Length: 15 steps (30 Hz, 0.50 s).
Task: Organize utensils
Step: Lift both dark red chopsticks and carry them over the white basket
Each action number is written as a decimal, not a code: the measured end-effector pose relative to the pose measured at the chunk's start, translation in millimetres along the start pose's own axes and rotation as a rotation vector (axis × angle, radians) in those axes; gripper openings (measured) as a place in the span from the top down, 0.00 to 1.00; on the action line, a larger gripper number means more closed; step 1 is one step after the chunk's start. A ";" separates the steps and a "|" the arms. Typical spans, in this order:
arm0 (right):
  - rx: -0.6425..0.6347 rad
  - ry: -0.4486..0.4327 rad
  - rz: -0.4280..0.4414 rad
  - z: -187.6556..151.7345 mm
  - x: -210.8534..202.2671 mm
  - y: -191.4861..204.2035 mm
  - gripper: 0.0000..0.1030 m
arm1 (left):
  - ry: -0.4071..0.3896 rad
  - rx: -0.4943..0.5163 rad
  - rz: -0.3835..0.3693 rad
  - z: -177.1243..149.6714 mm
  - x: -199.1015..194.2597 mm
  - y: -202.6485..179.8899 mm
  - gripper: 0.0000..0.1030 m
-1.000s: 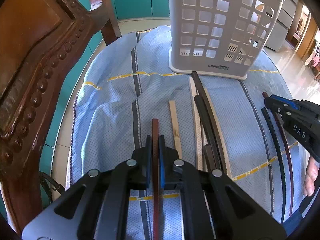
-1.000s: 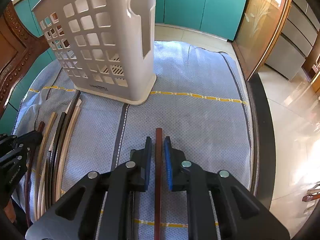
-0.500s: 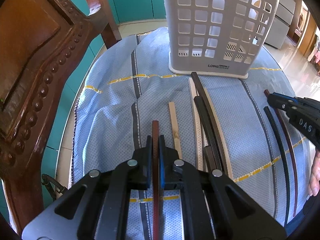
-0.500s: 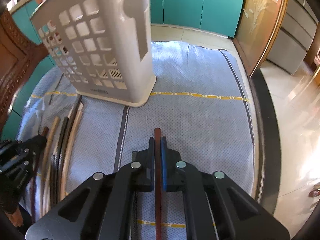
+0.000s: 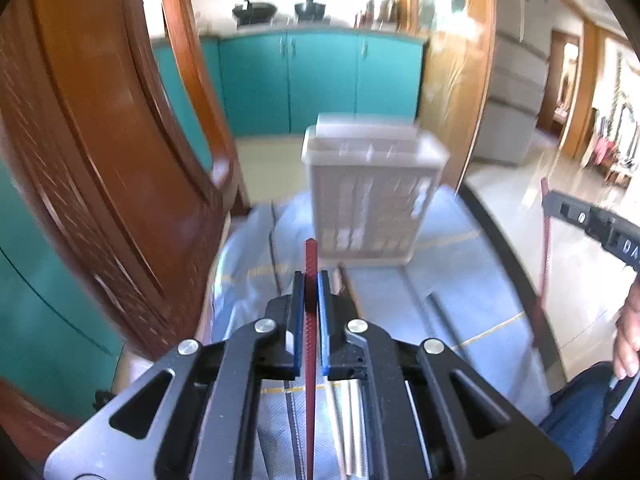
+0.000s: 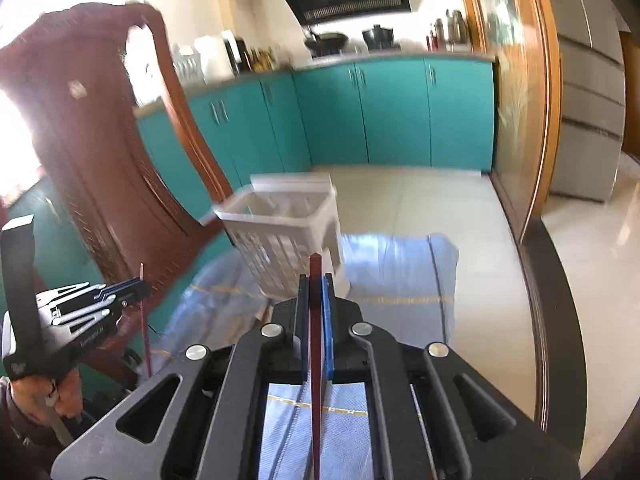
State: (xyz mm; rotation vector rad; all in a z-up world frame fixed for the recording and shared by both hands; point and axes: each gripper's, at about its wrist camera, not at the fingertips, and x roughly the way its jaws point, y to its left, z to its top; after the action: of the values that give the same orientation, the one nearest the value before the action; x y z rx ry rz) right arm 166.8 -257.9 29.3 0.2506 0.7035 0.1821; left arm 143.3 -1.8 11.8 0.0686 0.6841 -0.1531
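My left gripper (image 5: 311, 286) is shut on a dark red chopstick (image 5: 310, 264) and holds it in the air, tip toward the white slotted utensil basket (image 5: 372, 200). My right gripper (image 6: 317, 290) is shut on another dark red chopstick (image 6: 315, 276), also lifted, with the basket (image 6: 280, 232) ahead and to the left. Each gripper shows in the other's view: the right gripper (image 5: 554, 204) at the right edge, the left gripper (image 6: 136, 286) at the left edge. Several chopsticks (image 5: 440, 312) lie on the blue cloth (image 5: 460, 272) below.
A carved wooden chair (image 5: 100, 160) stands close at the left of the table. Teal cabinets (image 6: 360, 116) and tiled floor (image 6: 440, 208) lie beyond the table. The table's dark rim (image 6: 552, 300) curves along the right.
Both grippers have lifted their chopsticks off the cloth and tilted up, so the views now look over the basket's top. The right gripper closed fully on its chopstick.
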 end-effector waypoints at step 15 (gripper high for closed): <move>0.114 -0.310 0.061 131.2 -50.4 -1.6 0.93 | -0.355 -0.174 -0.044 146.0 -64.5 20.3 0.93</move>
State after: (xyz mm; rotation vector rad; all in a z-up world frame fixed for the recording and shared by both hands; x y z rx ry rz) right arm 215.5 -293.7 156.1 0.4003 0.3995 0.1569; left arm 188.4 9.3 165.9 -0.1380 0.3425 -0.1430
